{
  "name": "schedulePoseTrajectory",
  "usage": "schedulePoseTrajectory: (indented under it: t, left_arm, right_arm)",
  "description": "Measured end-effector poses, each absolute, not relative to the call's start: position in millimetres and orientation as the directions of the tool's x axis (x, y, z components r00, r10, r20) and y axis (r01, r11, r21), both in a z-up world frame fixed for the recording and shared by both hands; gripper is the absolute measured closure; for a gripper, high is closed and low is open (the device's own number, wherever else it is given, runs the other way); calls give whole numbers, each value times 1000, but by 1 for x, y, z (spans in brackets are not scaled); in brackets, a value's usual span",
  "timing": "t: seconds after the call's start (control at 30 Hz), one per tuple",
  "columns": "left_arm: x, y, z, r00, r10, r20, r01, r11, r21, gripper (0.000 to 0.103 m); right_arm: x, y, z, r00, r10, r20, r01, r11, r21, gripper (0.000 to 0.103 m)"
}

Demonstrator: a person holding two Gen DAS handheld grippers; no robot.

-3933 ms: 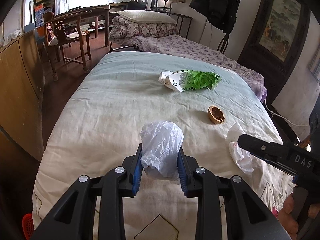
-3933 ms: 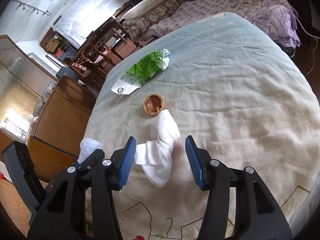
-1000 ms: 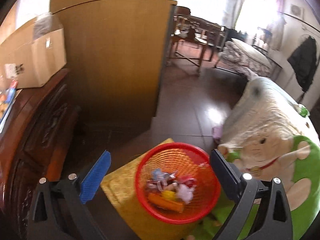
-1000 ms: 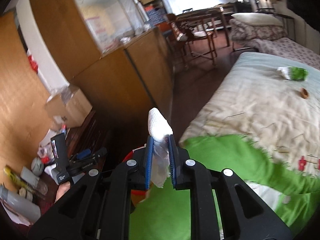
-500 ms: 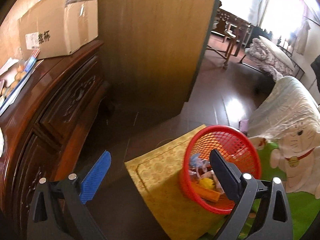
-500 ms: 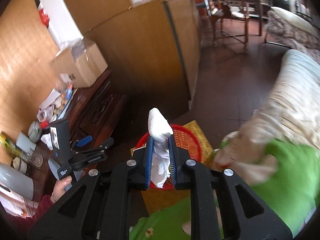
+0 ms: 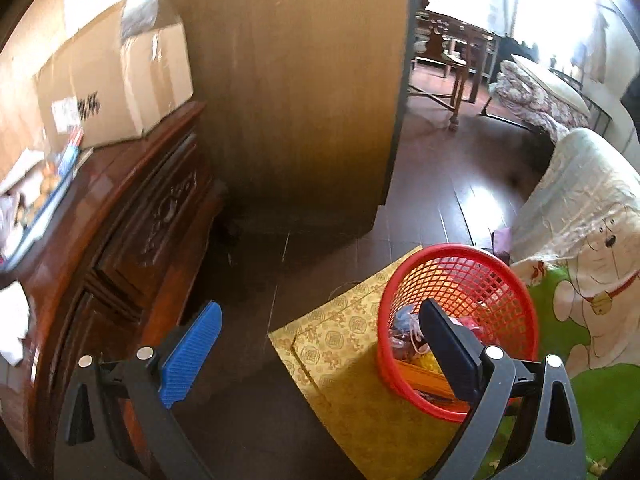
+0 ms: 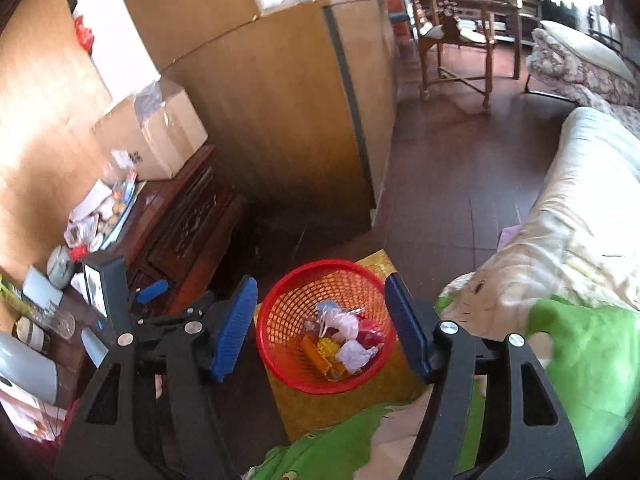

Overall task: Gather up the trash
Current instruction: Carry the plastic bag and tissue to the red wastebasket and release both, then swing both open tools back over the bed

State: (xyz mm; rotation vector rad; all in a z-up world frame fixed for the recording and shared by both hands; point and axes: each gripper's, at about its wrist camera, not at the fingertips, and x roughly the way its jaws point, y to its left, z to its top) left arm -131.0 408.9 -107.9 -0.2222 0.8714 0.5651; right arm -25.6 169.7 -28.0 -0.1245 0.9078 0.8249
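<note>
My right gripper hangs over the red mesh basket, its blue-padded fingers spreading apart with nothing pinched between them; seen between them, down inside the basket, lies the trash: a crumpled white tissue, a pale plastic wad, a red wrapper, a yellow bit and an orange strip along the bottom; my left gripper is spread wide and empty, one blue finger over the dark floor, the other dark finger crossing in front of the basket's near wall; in the right wrist view that left gripper shows at the left, beside the sideboard; the basket stands on a gold patterned box, at its far right corner; a green and cream blanket with a cartoon animal hangs off the bed edge just right of the basket; to the left runs a dark carved wooden sideboard carrying a cardboard box and small clutter; behind the basket rises a plain wooden cabinet; beyond it, dark floorboards, a wooden chair and a second bed with floral bedding.
</note>
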Motion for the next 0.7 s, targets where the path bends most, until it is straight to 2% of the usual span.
schedulePoseTrajectory:
  t: [0.43, 0.7]
  left_arm:
    - [-112, 340, -40, 607, 401, -686, -445, 887, 125, 6]
    - [-84, 261, 4, 691, 364, -624, -316, 929, 192, 6]
  right_arm:
    - [-5, 46, 15, 529, 596, -604, -508, 793, 337, 31]
    - [-17, -55, 37, 721, 482, -498, -371, 875, 310, 9]
